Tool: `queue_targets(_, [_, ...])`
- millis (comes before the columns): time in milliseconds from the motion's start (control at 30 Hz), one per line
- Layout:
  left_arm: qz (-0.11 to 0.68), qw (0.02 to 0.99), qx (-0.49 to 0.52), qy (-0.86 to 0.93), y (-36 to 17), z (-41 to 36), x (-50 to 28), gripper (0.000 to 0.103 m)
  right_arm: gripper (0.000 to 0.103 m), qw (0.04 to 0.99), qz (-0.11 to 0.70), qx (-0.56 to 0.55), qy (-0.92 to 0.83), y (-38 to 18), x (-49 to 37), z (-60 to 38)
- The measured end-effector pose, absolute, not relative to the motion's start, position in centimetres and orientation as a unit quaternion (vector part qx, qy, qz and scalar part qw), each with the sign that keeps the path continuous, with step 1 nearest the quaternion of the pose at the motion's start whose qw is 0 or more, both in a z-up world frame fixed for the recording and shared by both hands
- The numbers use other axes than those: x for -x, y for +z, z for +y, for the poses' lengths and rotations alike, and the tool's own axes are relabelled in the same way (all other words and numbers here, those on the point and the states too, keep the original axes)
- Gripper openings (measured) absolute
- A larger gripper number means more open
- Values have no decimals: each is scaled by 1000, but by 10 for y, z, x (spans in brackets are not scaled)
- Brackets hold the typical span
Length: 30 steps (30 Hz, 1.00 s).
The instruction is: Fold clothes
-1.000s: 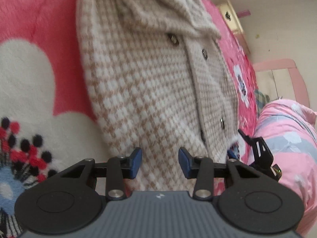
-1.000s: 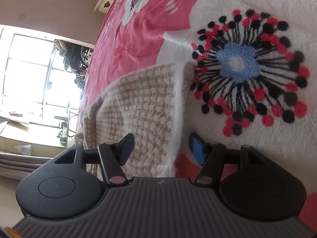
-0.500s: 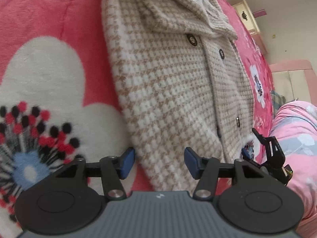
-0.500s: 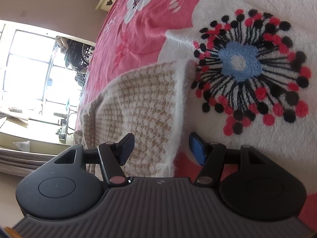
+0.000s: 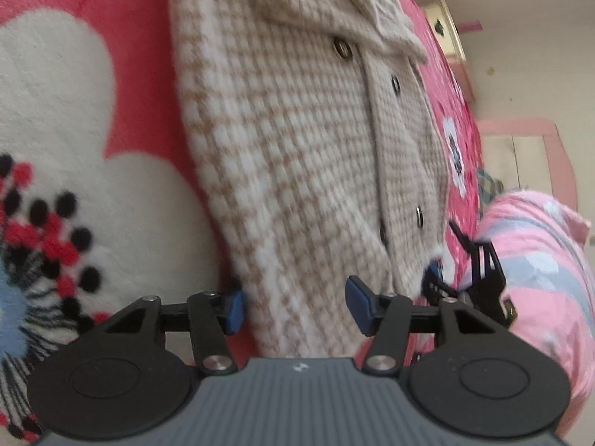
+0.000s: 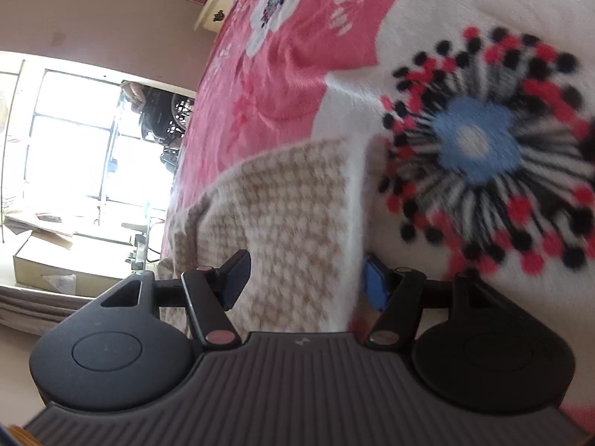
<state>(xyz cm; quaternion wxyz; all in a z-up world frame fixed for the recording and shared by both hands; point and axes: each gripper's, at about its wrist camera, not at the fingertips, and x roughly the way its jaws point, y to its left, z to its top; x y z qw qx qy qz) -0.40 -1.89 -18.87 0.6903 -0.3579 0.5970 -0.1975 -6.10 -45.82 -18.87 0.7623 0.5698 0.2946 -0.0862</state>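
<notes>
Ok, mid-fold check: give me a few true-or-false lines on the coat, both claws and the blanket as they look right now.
1. The beige-and-white houndstooth knit coat lies on a pink fleece blanket with big white flowers. True.
2. The left claw is clamped shut on the hem. False: its jaws stand apart, with the coat's lower edge between them.
3. The right claw is open, astride a white-trimmed edge of the coat. True.
4. The coat has no buttons. False: dark round buttons run down its front.
5. The right claw shows in the left wrist view, near the coat's other bottom corner. True.
</notes>
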Motion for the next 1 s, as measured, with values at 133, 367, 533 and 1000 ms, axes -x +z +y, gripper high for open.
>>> queue_targets(133, [599,699,319,-226,-189,-30,5,55,64,769,297,-561,-72,-191,52,-459])
queue_targets(367, [609,691,321,-221,-190,-32,5,46,63,735,323,-596,16,-198,64,-434])
queue_targets(533, [620,707,251,-230,-184,-45,2,31,51,741,346,-573,51,-197,56,-416])
queue_targets(1000, [589,733,187,-285,-138,-34,-5,8,8,808,321,-485,95,-139,50,-401])
